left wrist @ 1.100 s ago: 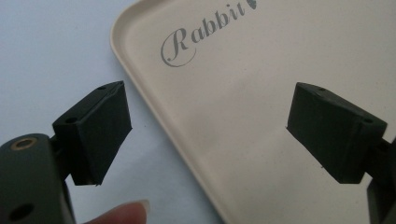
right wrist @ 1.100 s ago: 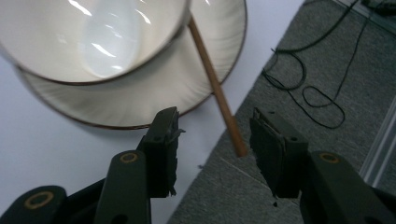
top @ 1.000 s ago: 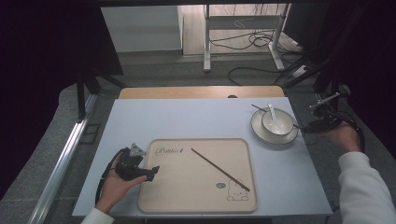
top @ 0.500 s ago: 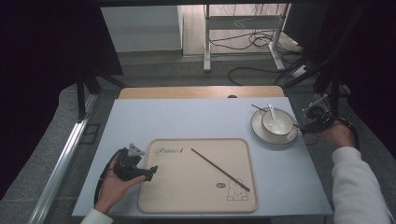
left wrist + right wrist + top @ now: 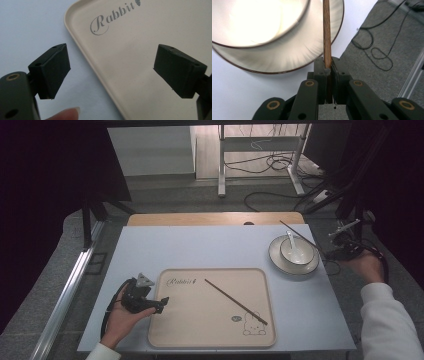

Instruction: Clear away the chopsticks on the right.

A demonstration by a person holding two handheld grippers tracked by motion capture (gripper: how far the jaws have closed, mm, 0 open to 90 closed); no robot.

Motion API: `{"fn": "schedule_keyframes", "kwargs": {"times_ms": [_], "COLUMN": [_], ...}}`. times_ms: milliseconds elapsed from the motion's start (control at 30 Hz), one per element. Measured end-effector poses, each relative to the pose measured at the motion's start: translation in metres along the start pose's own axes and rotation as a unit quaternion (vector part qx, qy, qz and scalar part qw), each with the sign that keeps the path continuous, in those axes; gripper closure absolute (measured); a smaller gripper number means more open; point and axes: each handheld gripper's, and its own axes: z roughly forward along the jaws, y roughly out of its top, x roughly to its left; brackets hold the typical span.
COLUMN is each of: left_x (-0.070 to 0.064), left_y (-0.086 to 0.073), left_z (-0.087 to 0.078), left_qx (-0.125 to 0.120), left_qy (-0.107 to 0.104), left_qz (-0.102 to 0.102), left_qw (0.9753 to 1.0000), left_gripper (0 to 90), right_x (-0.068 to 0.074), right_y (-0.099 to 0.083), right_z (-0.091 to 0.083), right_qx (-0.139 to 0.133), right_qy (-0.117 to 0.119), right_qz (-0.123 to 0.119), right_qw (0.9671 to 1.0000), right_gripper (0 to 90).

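- High view: right gripper (image 5: 334, 246), held at the table's right edge, jaws clamped on a thin brown wooden chopstick (image 5: 300, 234) slanting over the white round plate (image 5: 280, 264)
- Left gripper (image 5: 159, 304), jaws wide apart and holding nothing, hand palm-up at the beige rectangular tray's (image 5: 215, 340) left rim; second chopstick (image 5: 235, 302) lies on the tray

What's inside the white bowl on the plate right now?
A white ceramic spoon rests inside the small white bowl, handle toward the far rim. Whether food or liquid lies beneath cannot be told; the right gripper view is glared out there.
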Motion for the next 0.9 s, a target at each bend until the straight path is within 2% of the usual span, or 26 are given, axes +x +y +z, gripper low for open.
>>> {"fn": "schedule_keyframes", "kwargs": {"times_ms": [33,100,233,400,467,633,833,900], "left_x": [0.000,0.000,-0.002,-0.003,-0.004,-0.006,-0.007,-0.007], "left_y": [0.000,0.000,0.000,0.000,0.000,0.001,0.002,0.002], "left_z": [0.000,-0.001,-0.002,-0.003,-0.003,-0.006,-0.005,-0.004], "left_qx": [0.000,0.000,-0.005,-0.010,-0.011,-0.015,-0.013,-0.013], "left_qy": [-0.001,-0.003,-0.008,-0.009,-0.008,-0.005,-0.005,-0.004], "left_qz": [0.002,0.005,0.005,0.008,0.009,0.011,0.012,0.011], "left_qw": [1.0000,1.0000,0.9999,0.9999,0.9999,0.9998,0.9998,0.9999], "left_gripper": [13.7,13.7,13.7,13.8,13.8,13.9,13.9,13.9], "right_x": [0.006,0.009,0.029,0.068,0.085,0.133,0.196,0.214], "right_y": [0.002,0.003,0.008,0.010,0.009,0.006,0.003,0.004], "right_z": [-0.012,-0.016,-0.045,-0.060,-0.063,-0.063,-0.055,-0.049], "right_qx": [-0.010,-0.014,-0.054,-0.059,-0.062,-0.070,-0.051,-0.039], "right_qy": [-0.010,-0.012,-0.008,-0.005,0.008,0.054,0.101,0.106], "right_qz": [0.002,0.006,0.025,0.019,0.019,0.002,-0.053,-0.069], "right_qw": [0.9999,0.9998,0.9982,0.9981,0.9978,0.9961,0.9921,0.9911], "right_gripper": [83.0,83.0,83.0,83.0,82.9,82.8,82.7,82.7]}}
